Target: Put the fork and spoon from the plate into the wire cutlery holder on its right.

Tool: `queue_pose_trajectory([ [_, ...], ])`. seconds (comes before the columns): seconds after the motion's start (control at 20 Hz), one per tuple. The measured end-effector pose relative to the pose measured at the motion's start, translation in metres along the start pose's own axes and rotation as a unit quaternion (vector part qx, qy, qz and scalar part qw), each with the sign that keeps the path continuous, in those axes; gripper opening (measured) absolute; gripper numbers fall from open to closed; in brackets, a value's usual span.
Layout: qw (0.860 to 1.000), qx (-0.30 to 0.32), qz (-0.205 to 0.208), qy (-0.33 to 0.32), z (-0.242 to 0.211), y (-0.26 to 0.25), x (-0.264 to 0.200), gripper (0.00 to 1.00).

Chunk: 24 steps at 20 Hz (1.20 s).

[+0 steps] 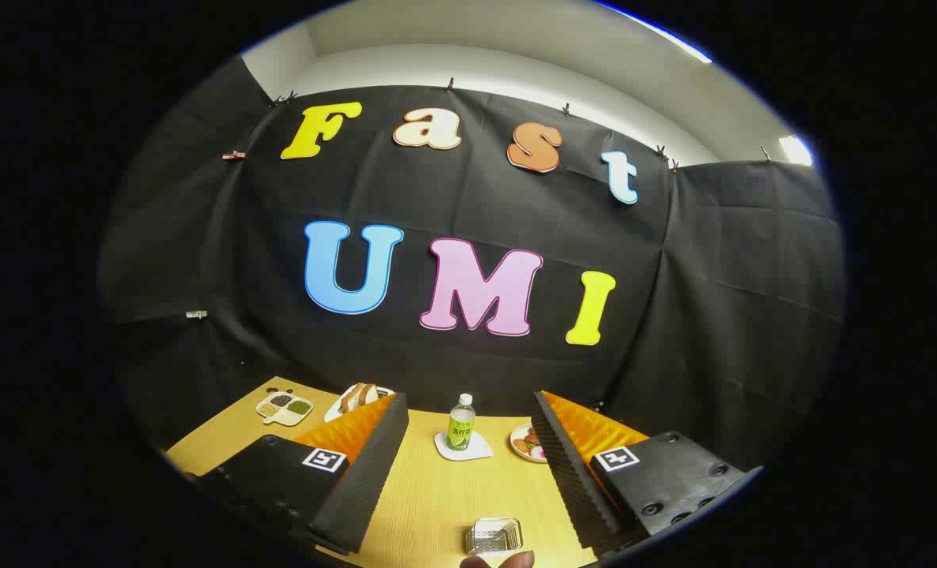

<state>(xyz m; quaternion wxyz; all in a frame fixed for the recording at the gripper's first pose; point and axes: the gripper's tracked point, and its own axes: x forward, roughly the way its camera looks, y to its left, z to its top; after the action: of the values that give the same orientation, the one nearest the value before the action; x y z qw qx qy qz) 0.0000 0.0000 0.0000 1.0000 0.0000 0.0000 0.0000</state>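
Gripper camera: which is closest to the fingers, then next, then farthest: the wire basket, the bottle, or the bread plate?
From the open gripper:
1. Wire basket, low between the fingers.
2. Bottle, beyond it on a white coaster.
3. Bread plate, farthest, at the wall behind the left finger.

The gripper (468, 465) holds its fingers (362, 481) spread wide (nothing between them), wire cutlery holder (494, 536) just ahead below.

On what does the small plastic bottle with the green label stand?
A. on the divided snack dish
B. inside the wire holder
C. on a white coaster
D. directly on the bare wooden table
C: the small plastic bottle with the green label stands upright on a white coaster, beyond the open gripper fingers.
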Motion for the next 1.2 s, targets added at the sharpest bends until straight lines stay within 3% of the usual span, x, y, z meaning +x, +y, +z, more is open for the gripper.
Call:
queue_pose_trajectory([
  [0.95, 1.000, 0.004, 0.000, 0.009, -0.004, 0.005, 0.007, 0.98],
  [1.1, 0.999, 0.010, 0.026, 0.034, -0.016, 0.021, 0.008, 0.98],
  [1.2, 0.994, 0.011, 0.059, 0.087, -0.043, 0.039, 0.007, 0.98],
])
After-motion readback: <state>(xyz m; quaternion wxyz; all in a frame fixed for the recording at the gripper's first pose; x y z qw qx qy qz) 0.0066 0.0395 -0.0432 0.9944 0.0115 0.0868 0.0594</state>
